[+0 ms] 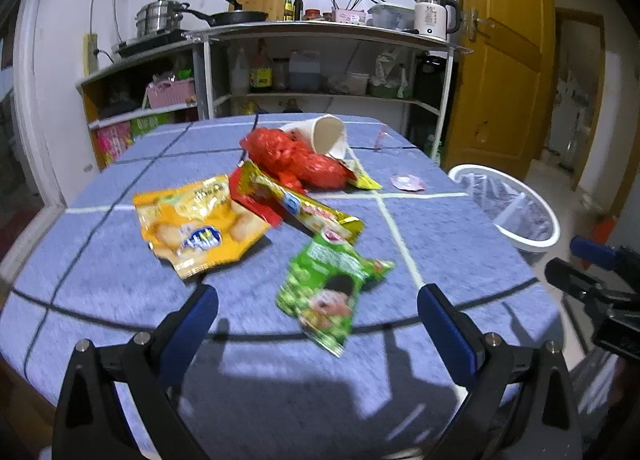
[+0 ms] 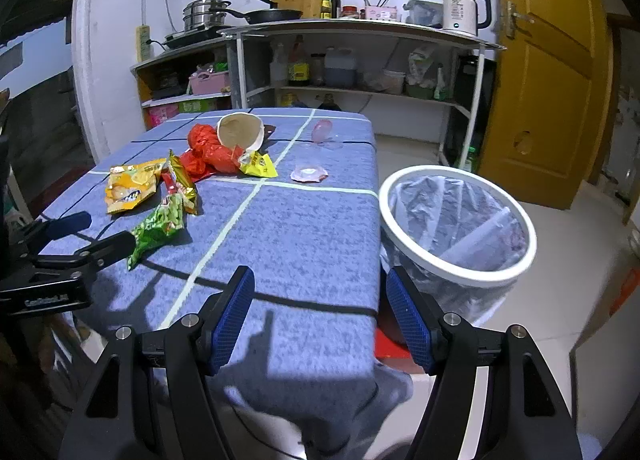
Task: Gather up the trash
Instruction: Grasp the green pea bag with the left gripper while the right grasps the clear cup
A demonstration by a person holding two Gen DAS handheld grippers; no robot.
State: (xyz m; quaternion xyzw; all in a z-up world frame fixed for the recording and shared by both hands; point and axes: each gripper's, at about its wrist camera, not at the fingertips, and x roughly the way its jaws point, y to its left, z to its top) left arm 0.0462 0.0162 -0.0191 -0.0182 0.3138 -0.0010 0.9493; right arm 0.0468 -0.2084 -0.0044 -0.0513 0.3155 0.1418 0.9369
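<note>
Trash lies on the blue table [image 1: 460, 228]: a green snack wrapper [image 1: 324, 292], an orange snack bag [image 1: 200, 228], a long red and gold wrapper [image 1: 304, 208], a red plastic bag [image 1: 304, 160], a tipped paper cup [image 1: 324, 136] and a pink lid [image 1: 408, 182]. My left gripper [image 1: 318, 300] is open just above the table, with the green wrapper between its fingers. My right gripper [image 2: 320, 288] is open and empty over the table's near right edge. A white-rimmed bin [image 2: 456, 220] lined with a clear bag stands on the floor right of the table.
A metal shelf unit [image 1: 320, 40] with pans, bottles and a kettle stands behind the table. A yellow wooden door [image 2: 548, 60] is at the right. A clear plastic cup [image 2: 322, 132] lies near the table's far edge.
</note>
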